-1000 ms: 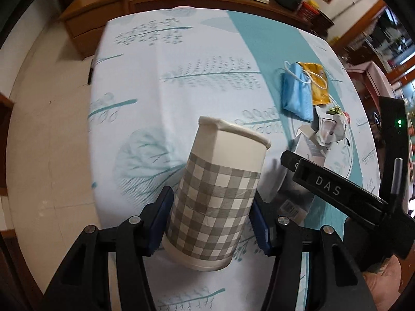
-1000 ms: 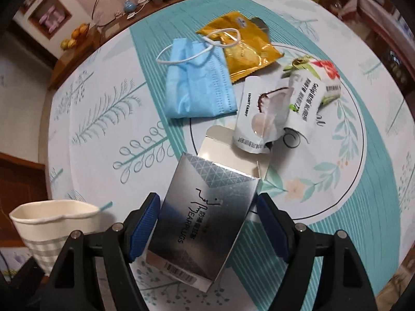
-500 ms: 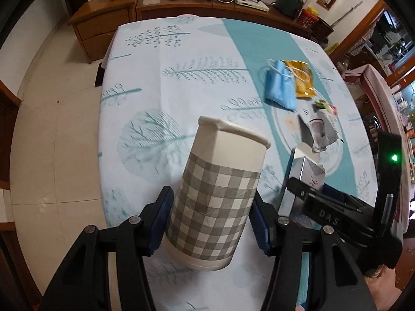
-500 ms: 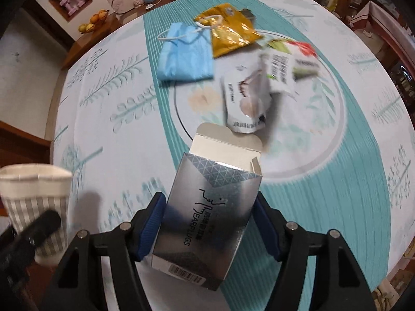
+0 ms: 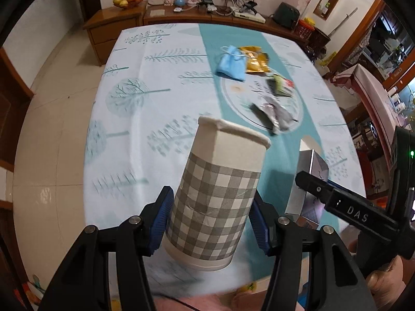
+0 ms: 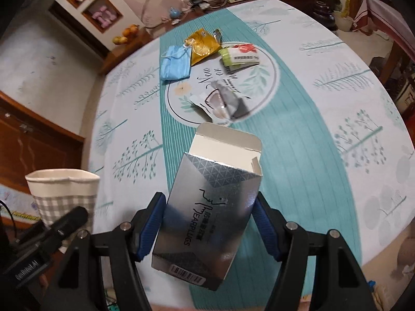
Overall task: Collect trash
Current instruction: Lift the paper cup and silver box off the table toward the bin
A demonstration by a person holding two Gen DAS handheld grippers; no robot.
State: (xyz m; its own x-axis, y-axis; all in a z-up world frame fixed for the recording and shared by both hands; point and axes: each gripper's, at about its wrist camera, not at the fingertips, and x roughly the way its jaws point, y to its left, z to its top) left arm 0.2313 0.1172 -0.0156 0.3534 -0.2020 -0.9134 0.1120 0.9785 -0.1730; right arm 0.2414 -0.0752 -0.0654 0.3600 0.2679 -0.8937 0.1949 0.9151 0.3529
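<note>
My left gripper (image 5: 211, 213) is shut on a grey-checked paper cup (image 5: 218, 199), held upright above the table's near edge. My right gripper (image 6: 208, 220) is shut on an open silver earplugs box (image 6: 207, 207), flap up; the box shows at the right in the left wrist view (image 5: 308, 181). The cup shows at the left in the right wrist view (image 6: 63, 194). On the table lie a blue face mask (image 6: 175, 63), a yellow wrapper (image 6: 202, 45), a green-white packet (image 6: 238, 55) and a crumpled white pouch (image 6: 223, 101).
The table (image 5: 155, 90) has a white and teal leaf-print cloth. A wooden sideboard (image 5: 207, 13) with fruit and electronics stands behind it. Tiled floor (image 5: 52, 103) lies to the left. A wooden cabinet (image 6: 31, 140) is at the left.
Both grippers have pulled back and up from the table with the cup and box. The white pouch has shifted and now lies apart from the green-white packet.
</note>
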